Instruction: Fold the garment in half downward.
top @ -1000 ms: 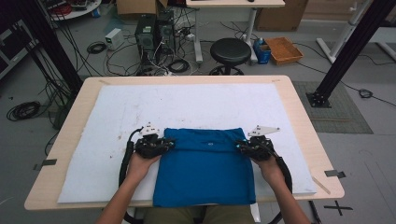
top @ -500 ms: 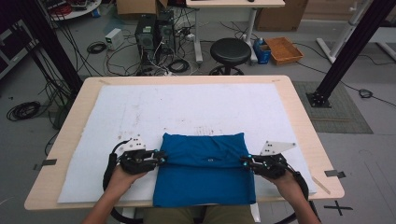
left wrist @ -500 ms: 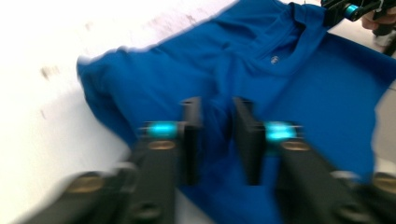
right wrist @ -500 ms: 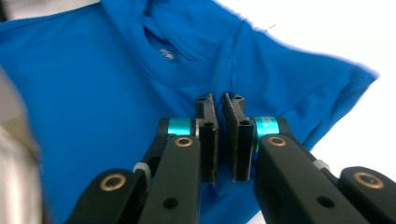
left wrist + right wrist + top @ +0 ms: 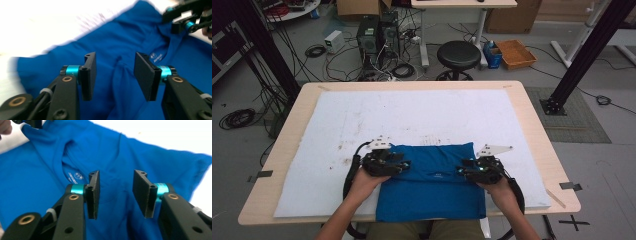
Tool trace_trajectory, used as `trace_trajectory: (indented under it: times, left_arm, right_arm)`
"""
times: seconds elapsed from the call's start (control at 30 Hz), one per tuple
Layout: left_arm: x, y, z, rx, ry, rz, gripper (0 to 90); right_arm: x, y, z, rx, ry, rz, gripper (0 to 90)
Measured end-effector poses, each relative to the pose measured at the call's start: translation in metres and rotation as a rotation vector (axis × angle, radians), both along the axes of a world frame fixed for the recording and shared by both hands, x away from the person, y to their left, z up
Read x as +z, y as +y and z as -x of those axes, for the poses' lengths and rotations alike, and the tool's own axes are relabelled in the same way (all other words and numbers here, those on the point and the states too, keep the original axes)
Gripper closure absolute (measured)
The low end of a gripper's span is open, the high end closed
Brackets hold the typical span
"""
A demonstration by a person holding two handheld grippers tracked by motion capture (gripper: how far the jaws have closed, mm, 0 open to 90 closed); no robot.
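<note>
We take the folded blue shirt (image 5: 432,185) as our landmark. It lies on the white mat (image 5: 412,120) that covers the tabletop (image 5: 532,125), at the near middle, its lower edge hanging over the near edge of the mat.

Left of the shirt: the left gripper (image 5: 404,164) sits at the shirt's upper left corner, pointing inward across the cloth, held by the person's left hand (image 5: 364,182). In the left gripper view its fingers (image 5: 90,75) stand about half open above the blue fabric. They have just been opening; we see cloth beneath the gap, nothing pinched between the pads.

Middle of the shirt: we note the collar and a small white printed label (image 5: 75,177).

Right of the shirt: the right gripper (image 5: 459,172) rests at the shirt's right edge, pointing inward, in the right hand (image 5: 502,187). Its fingers (image 5: 94,195) are likewise parted roughly halfway, just opened, with the shirt below and no grip on it. The two grippers face each other across the shirt's upper part.
</note>
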State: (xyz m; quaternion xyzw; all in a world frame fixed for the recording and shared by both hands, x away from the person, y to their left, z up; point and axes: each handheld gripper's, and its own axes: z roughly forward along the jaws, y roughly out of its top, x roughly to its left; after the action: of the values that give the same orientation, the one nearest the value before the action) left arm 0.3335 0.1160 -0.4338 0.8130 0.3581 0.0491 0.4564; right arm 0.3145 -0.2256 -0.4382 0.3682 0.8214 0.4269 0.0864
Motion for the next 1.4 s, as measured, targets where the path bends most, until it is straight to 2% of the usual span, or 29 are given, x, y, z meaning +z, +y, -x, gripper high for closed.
trace_trajectory:
  times: [0.07,0.13,0.17,0.2,0.23,0.27,0.37,0.5,0.63,0.7,0.73,0.77,0.8,0.83,0.87,0.97,1.0,1.03,1.1,1.17,1.2,1.23,1.3,1.33,1.37,1.4]
  left_arm:
    - [-0.004,-0.009,-0.004,-0.016,0.011,-0.043,50.9]
    - [-0.008,-0.013,-0.006,-0.007,0.024,-0.09,52.9]
    - [-0.008,-0.013,-0.006,-0.013,0.025,-0.103,60.5]
    - [-0.009,-0.014,-0.005,-0.021,0.008,-0.113,70.4]
    - [-0.009,-0.014,-0.004,-0.024,0.0,-0.104,79.8]
    - [-0.007,-0.012,-0.002,-0.03,-0.014,-0.097,83.9]
    - [0.001,-0.005,0.008,-0.063,-0.056,-0.035,85.5]
    - [0.009,0.012,0.028,-0.114,-0.11,0.037,85.5]
    - [0.008,0.029,0.046,-0.174,-0.124,0.056,85.5]
    - [0.008,0.035,0.054,-0.219,-0.124,0.054,85.4]
    - [0.007,0.037,0.058,-0.25,-0.108,0.069,85.3]
    - [0.006,0.039,0.061,-0.278,-0.097,0.077,83.1]
    - [0.005,0.04,0.064,-0.286,-0.097,0.075,78.7]
    - [0.005,0.042,0.066,-0.273,-0.102,0.069,74.7]
    - [0.005,0.044,0.066,-0.243,-0.104,0.062,70.9]
    - [0.007,0.043,0.06,-0.154,-0.105,0.068,61.3]
    - [0.007,0.041,0.06,-0.139,-0.104,0.072,60.3]
    - [0.007,0.039,0.06,-0.117,-0.108,0.058,60.0]
    - [0.005,0.034,0.061,-0.07,-0.112,0.019,57.4]
    - [0.002,0.034,0.062,0.042,-0.135,-0.049,56.7]
    - [0.002,0.036,0.063,0.089,-0.145,-0.063,53.6]
    - [0.001,0.039,0.064,0.127,-0.157,-0.081,52.9]
    - [0.001,0.045,0.069,0.169,-0.178,-0.091,52.9]
    - [0.002,0.049,0.071,0.188,-0.183,-0.088,52.9]
    - [0.003,0.052,0.073,0.203,-0.192,-0.087,52.8]
    - [0.004,0.055,0.076,0.219,-0.193,-0.077,52.3]
  right_arm:
    - [-0.006,0.003,-0.006,-0.003,0.019,0.043,57.7]
    - [-0.009,0.004,-0.009,0.007,0.025,0.054,70.0]
    - [-0.009,0.004,-0.009,0.017,0.024,0.056,78.1]
    - [-0.008,0.003,-0.009,0.029,0.02,0.054,81.8]
    - [-0.006,0.002,-0.007,0.042,0.001,0.049,84.0]
    - [-0.004,0.001,-0.006,0.047,-0.002,0.041,84.4]
    - [0.0,-0.003,0.001,0.076,-0.035,0.013,84.5]
    - [0.005,-0.007,0.015,0.149,-0.074,-0.019,84.4]
    - [0.011,-0.01,0.03,0.228,-0.1,-0.04,84.3]
    - [0.012,-0.009,0.039,0.27,-0.096,-0.04,84.3]
    - [0.012,-0.009,0.042,0.294,-0.085,-0.041,83.9]
    - [0.012,-0.01,0.046,0.32,-0.07,-0.04,83.4]
    - [0.011,-0.011,0.05,0.344,-0.064,-0.042,81.2]
    - [0.011,-0.012,0.052,0.359,-0.053,-0.05,76.7]
    - [0.011,-0.015,0.055,0.347,-0.06,-0.056,74.6]
    - [0.014,-0.023,0.05,0.26,-0.068,-0.077,74.1]
    - [0.014,-0.024,0.049,0.244,-0.065,-0.088,72.8]
    - [0.014,-0.023,0.049,0.224,-0.072,-0.082,72.7]
    - [0.011,-0.021,0.049,0.18,-0.071,-0.024,72.8]
    - [0.006,-0.019,0.049,0.139,-0.086,0.065,72.9]
    - [0.005,-0.019,0.049,0.118,-0.084,0.096,73.3]
    - [0.004,-0.02,0.05,0.122,-0.082,0.132,74.2]
    - [0.0,-0.021,0.053,0.141,-0.07,0.234,77.5]
    - [-0.001,-0.022,0.054,0.149,-0.075,0.249,77.5]
    - [0.0,-0.024,0.055,0.164,-0.075,0.237,77.2]
    - [0.002,-0.026,0.057,0.152,-0.086,0.232,76.1]
